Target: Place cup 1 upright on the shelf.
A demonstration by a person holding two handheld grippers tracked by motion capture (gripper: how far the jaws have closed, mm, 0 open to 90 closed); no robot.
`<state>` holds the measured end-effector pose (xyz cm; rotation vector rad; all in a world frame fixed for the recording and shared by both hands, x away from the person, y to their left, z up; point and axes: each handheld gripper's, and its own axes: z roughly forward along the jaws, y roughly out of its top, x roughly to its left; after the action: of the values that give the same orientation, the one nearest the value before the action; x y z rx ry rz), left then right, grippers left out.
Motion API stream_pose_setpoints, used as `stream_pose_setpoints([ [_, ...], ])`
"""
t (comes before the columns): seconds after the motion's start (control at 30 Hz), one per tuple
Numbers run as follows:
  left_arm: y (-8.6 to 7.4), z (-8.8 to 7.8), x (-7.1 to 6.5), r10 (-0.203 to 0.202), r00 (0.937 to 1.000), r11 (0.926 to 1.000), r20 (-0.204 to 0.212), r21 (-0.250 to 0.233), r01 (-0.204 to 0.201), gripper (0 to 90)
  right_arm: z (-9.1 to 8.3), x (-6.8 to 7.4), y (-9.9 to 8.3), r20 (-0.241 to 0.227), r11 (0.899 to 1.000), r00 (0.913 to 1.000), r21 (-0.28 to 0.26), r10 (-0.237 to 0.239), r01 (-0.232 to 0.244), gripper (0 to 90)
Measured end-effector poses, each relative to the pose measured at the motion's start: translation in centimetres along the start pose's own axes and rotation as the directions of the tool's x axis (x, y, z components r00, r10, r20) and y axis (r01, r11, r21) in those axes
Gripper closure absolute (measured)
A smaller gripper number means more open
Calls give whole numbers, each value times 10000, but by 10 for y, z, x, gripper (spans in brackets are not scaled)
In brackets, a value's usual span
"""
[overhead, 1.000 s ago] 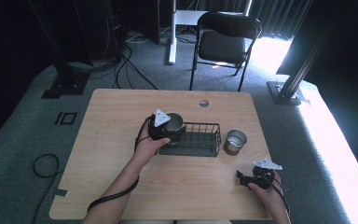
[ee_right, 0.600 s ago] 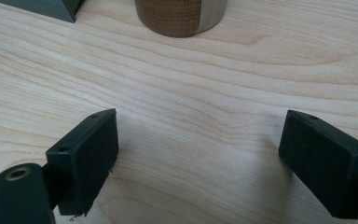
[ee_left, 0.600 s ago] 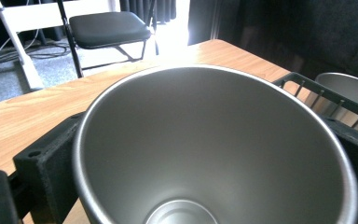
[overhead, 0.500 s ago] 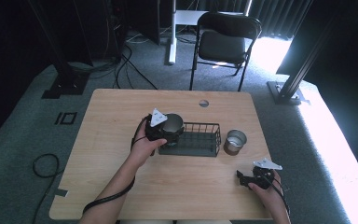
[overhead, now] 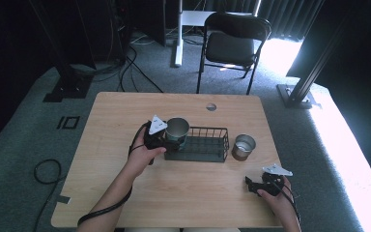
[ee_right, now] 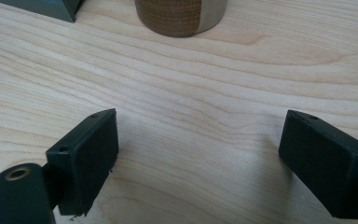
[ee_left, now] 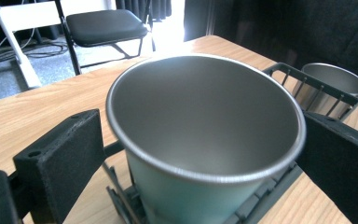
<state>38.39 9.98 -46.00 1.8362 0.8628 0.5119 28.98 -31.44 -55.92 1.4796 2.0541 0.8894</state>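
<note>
A metal cup [overhead: 178,126] with a teal outside stands upright at the left end of a black wire basket [overhead: 205,145] in the middle of the table. My left gripper [overhead: 174,137] is shut on it from the left. In the left gripper view the cup [ee_left: 205,107] sits between both jaws, its base down among the basket wires [ee_left: 317,88]. My right gripper [overhead: 251,185] rests open near the table's front right. In the right gripper view its gap [ee_right: 200,154] holds only bare wood.
A second metal cup [overhead: 244,146] stands on the wooden table [overhead: 183,193] just right of the basket, ahead of the right gripper [ee_right: 179,14]. A cable hole [overhead: 211,107] sits near the far edge. A black folding chair [overhead: 232,46] stands beyond the table.
The left gripper and its cup have shifted very slightly toward the basket's left end. The right gripper has stayed put.
</note>
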Motion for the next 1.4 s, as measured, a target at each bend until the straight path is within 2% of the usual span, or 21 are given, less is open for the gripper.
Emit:
stream_pose_setpoints([
  [0.17,-7,-5,3,101,9999,9998,-119,174,-99,31,0,0,0,2,10000,10000,0,-1,1,114],
  [0.4,-16,-14,8,2,9999,9997,-128,225,1,31,0,0,0,-2,10000,10000,6,20,-20,114],
  [0.6,-23,-25,11,-225,9997,9997,-78,86,225,31,0,0,0,-2,10000,10000,3,16,-16,114],
  [1.23,-53,-52,27,-480,9965,9970,-677,569,519,31,0,0,0,-3,10000,10000,5,8,-8,114],
  [1.4,-61,-57,30,-538,9961,9961,-700,663,585,31,0,0,0,-3,10000,10000,7,8,-8,114],
])
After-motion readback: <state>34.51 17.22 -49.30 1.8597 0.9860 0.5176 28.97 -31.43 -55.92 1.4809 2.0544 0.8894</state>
